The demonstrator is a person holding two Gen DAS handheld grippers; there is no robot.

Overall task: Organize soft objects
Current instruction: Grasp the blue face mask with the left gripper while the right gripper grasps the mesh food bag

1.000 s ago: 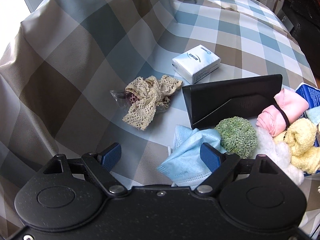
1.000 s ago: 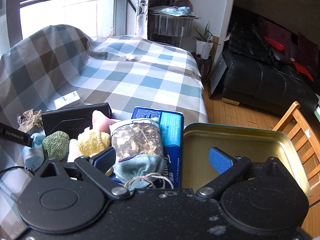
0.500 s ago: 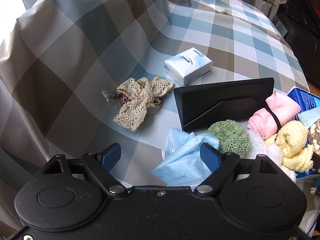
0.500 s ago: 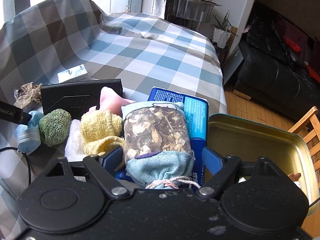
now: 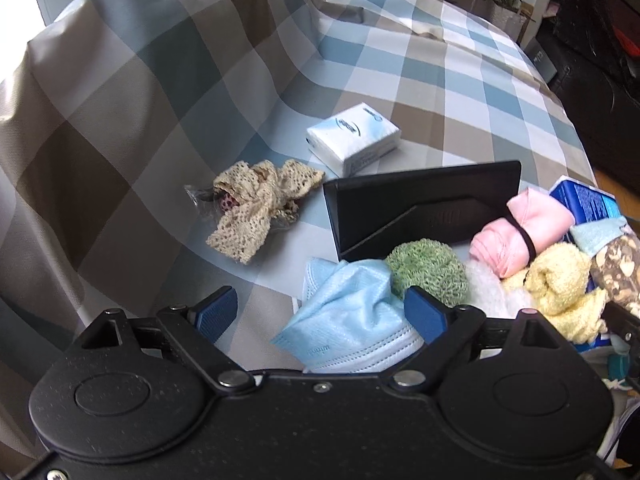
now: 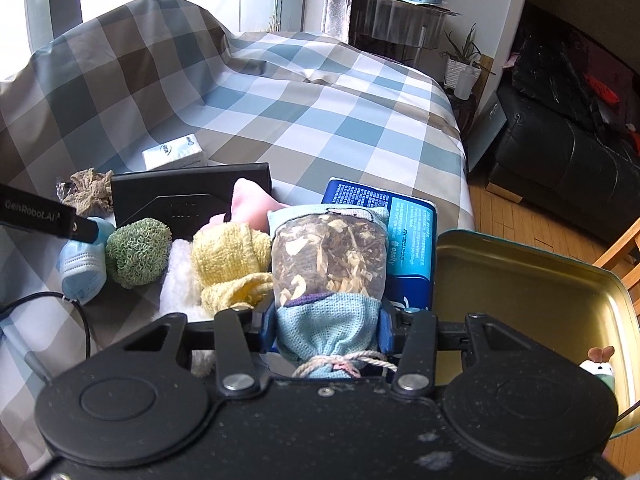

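The right gripper [image 6: 326,330] is clamped on the herb sachet [image 6: 330,264], left of an open tin [image 6: 532,280] seen only in its view. The left gripper [image 5: 320,312], jaws apart, hovers over the blue mask [image 5: 344,320].

Tissue pack [image 5: 354,138] on checked bed [image 5: 420,64]

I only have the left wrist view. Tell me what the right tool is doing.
Observer: The right tool is shut on the blue mesh end of the herb sachet.
Operator: Report what lies to its right.
Observer: An open gold tin sits there, beside the blue pack. Its visible floor is bare.
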